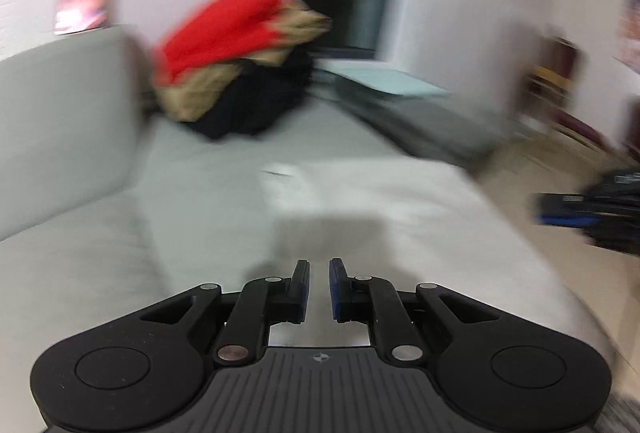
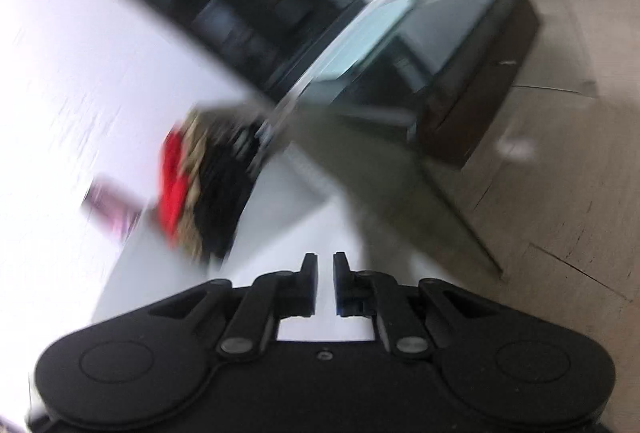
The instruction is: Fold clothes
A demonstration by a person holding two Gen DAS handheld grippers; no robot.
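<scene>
Across the sofa point(image 1: 72, 121), both claws, left point(image 1: 319, 269) and right point(image 2: 326, 262), hang slightly parted, empty; blurred views (fast swinging) risk missing the clothes pile point(image 1: 236, 61).

Left hand-held gripper point(image 1: 319, 265) empty, narrow gap between jaws, right hand-held gripper point(image 2: 325, 259) likewise, tilted

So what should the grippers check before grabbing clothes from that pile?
1. Left gripper empty: ok, small gap, nothing in it.
2. Right gripper empty: ok, same.
3. Clothes pile in view: ok, red piece on top, tan and black under it.
4. Pile within reach: not ok, it sits far back on the sofa.
5. White cloth lying flat: cannot tell, too blurry.
6. Sharp view: not ok, both cameras are blurred.
</scene>
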